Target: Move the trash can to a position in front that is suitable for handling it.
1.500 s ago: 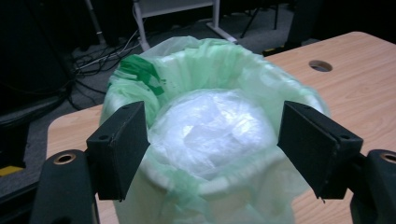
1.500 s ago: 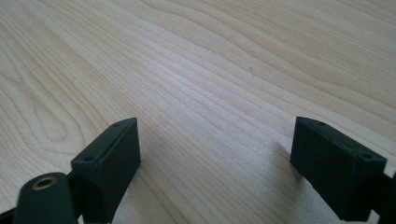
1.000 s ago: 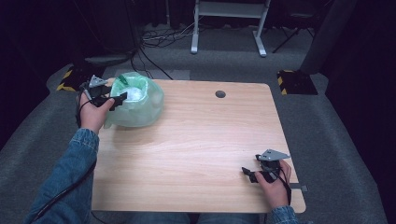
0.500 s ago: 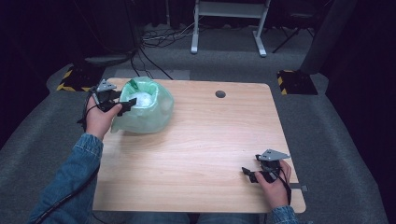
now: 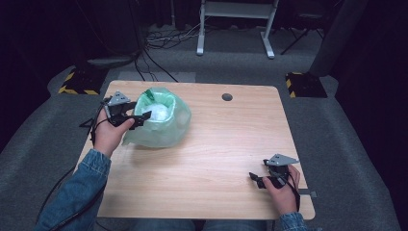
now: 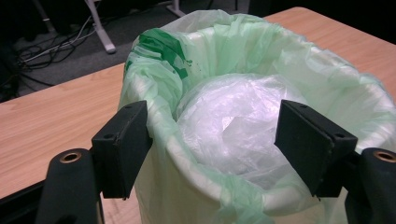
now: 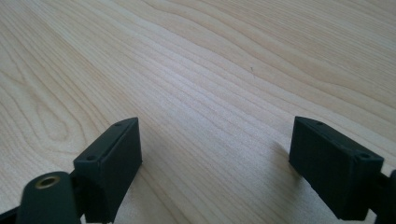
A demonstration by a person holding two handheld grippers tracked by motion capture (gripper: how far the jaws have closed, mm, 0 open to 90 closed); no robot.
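Left tool [image 6: 212, 140] stood wide open, its jaws straddling the near rim of the bin [image 6: 261, 116], one outside, one over the white bag [image 6: 233, 126] within; contact unclear. The bin sat on the table [image 5: 231, 139], far left. Right tool [image 7: 217, 163] was wide open, holding nothing, low over the near right corner.

A light wooden table [image 5: 211, 159] is standing on a grey carpeted floor [image 5: 337, 144], its grain running across the top. A small dark round hole [image 5: 227, 96] is sitting near the table's far edge, right of the middle. Beyond the table, a white metal frame [image 5: 199, 43] is resting on two feet, with dark cables [image 5: 159, 41] trailing across the floor beside it. Two black blocks with yellow stripes, one [image 5: 77, 82] and the other [image 5: 303, 84], are lying near the table's far corners.
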